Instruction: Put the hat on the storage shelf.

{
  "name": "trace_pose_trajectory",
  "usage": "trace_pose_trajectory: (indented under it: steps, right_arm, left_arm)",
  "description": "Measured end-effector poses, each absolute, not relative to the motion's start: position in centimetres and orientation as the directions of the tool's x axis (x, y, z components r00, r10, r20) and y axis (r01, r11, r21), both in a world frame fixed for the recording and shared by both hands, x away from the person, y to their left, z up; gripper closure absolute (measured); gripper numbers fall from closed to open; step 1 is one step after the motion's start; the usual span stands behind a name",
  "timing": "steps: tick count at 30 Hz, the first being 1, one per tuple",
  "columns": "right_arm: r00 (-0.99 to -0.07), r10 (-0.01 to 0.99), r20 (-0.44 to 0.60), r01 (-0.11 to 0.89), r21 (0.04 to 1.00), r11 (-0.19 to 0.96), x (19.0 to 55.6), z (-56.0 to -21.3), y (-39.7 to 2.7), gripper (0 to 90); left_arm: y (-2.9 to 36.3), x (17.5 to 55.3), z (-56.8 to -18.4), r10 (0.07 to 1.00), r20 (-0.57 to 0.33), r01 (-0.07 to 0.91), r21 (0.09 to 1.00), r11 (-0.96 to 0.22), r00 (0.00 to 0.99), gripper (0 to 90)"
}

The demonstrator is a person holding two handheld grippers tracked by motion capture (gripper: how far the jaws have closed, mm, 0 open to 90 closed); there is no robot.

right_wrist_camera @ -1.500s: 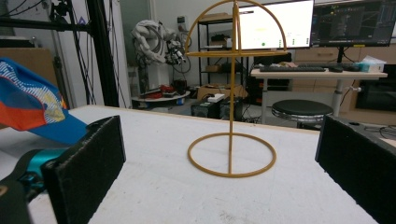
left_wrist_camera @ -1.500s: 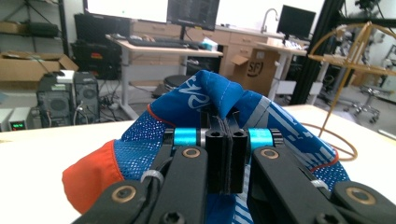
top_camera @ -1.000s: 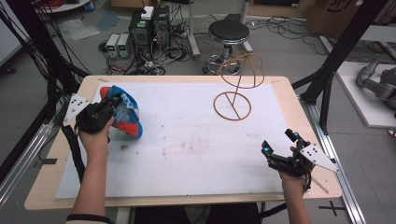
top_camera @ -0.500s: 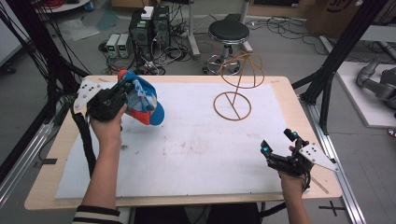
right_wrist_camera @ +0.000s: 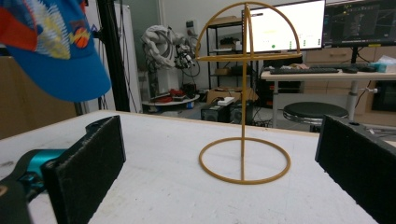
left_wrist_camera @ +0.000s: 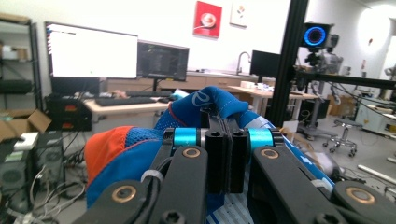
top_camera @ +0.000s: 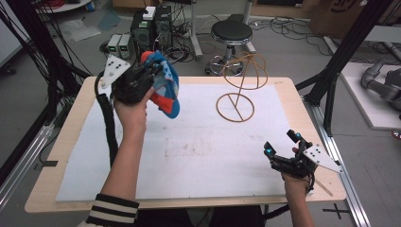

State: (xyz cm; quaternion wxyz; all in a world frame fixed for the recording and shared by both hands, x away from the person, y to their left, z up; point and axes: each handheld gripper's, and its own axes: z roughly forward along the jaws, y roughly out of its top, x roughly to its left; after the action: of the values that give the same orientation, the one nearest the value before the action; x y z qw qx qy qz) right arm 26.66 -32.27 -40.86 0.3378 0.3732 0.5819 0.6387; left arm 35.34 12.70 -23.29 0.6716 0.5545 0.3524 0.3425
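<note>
My left gripper [top_camera: 150, 74] is shut on a blue and orange cap [top_camera: 165, 87] and holds it up above the table's far left part. In the left gripper view the jaws press together on the cap's blue fabric [left_wrist_camera: 219, 103]. A golden wire hat stand [top_camera: 239, 87] with a round base and a dome top stands upright at the table's far middle. My right gripper [top_camera: 282, 143] rests open near the table's front right corner, nothing between its pads [right_wrist_camera: 93, 156]. From the right gripper view the stand [right_wrist_camera: 244, 107] is straight ahead and the cap [right_wrist_camera: 51, 51] hangs at the upper left.
A white sheet [top_camera: 189, 151] covers most of the wooden table [top_camera: 61, 156]. Black frame posts [top_camera: 338, 71] stand at the table's right and left sides. A black stool [top_camera: 231, 33] and computer boxes [top_camera: 151, 23] sit on the floor beyond the far edge.
My left gripper has lifted the cap off the table's left side and carried it up and to the right. The right gripper has stayed put.
</note>
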Motion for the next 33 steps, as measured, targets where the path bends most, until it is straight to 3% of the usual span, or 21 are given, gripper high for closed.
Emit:
trace_pose_trajectory:
  steps: [15,33]
  right_arm:
    - [-0.511,0.855,0.085,-0.010,0.994,-0.105,26.5,-40.5,-32.1,1.3]
    - [-0.524,0.848,0.073,-0.017,0.995,-0.096,26.0,-40.4,-32.0,1.3]
  left_arm:
    - [4.3,36.2,-17.7,0.787,-0.040,-0.120,0.982,0.144,0.615,89.3]
    - [-4.1,38.5,-15.4,0.684,-0.050,-0.111,0.976,0.190,0.728,89.3]
